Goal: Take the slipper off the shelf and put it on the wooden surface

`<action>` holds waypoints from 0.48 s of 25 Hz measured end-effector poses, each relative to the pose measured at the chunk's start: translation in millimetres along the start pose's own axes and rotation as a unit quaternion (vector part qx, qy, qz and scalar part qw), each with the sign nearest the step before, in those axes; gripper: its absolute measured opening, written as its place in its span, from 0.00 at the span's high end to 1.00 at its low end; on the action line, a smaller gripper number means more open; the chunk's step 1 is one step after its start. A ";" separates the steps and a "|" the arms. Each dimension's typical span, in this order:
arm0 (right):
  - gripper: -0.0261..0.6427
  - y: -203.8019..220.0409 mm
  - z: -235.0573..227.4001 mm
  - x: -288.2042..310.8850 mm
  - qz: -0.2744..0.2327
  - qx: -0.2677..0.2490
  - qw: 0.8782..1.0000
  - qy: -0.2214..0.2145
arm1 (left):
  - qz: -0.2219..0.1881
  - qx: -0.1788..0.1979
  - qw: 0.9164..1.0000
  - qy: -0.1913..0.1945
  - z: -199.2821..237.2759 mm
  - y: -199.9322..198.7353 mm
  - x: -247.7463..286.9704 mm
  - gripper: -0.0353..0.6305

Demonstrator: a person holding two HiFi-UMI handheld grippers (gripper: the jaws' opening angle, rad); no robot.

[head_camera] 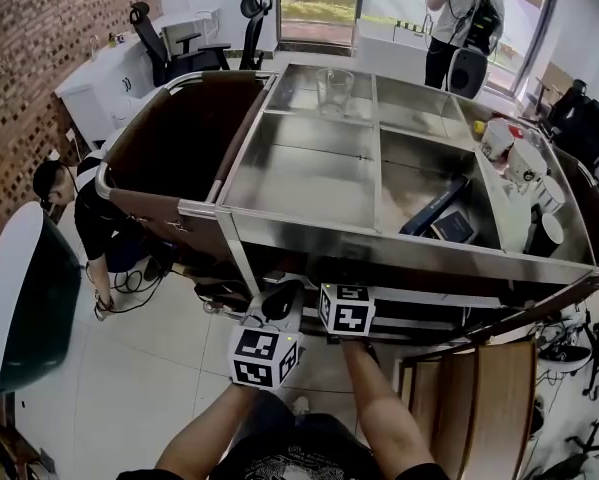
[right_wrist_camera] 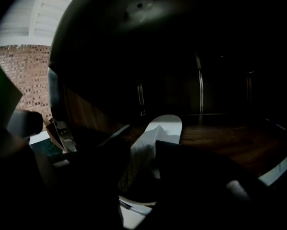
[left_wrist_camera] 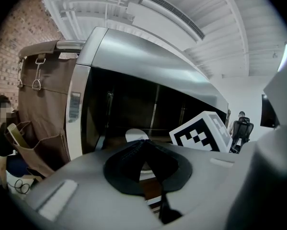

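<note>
**Where steel hides the shelf, the gripper views tell more**

Though its view is murky, the right gripper (right_wrist_camera: 143,159) seems clamped on the textured strap of the white slipper (right_wrist_camera: 165,126), which lies on the dark wooden shelf (right_wrist_camera: 229,138). The left gripper (left_wrist_camera: 144,143) has its jaws together, empty. In the head view, the steel cart top (head_camera: 309,178) hides slipper and shelf.

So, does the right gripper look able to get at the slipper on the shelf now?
Yes, it seems so: the right gripper is inside the shelf, its jaws either side of the slipper, nothing between. Whether they grip is too dark to tell.
</note>
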State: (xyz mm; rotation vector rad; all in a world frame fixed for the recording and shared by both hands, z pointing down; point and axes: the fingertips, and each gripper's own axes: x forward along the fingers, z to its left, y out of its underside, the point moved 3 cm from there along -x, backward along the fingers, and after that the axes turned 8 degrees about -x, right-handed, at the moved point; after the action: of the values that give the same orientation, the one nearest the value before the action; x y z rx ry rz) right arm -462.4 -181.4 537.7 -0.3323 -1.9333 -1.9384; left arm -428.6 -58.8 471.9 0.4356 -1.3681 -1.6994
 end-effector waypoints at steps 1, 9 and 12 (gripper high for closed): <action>0.76 2.6 -0.8 6.1 0.010 0.000 1.000 0.003 | 0.000 0.000 1.000 -0.002 1.6 -0.8 0.5 0.94; 0.76 21.2 -4.2 25.3 0.069 -0.005 0.997 0.018 | 0.004 0.005 1.000 -0.009 10.0 2.0 -1.6 0.94; 0.83 21.5 -8.0 25.3 0.066 -0.011 0.998 0.019 | 0.009 0.005 1.000 -0.008 9.1 5.3 0.2 0.94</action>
State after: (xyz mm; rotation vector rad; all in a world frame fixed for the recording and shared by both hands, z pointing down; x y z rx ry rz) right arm -475.2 -191.5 567.7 -0.4141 -1.8205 -1.8687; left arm -433.1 -53.5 479.8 0.4153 -1.3895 -1.6849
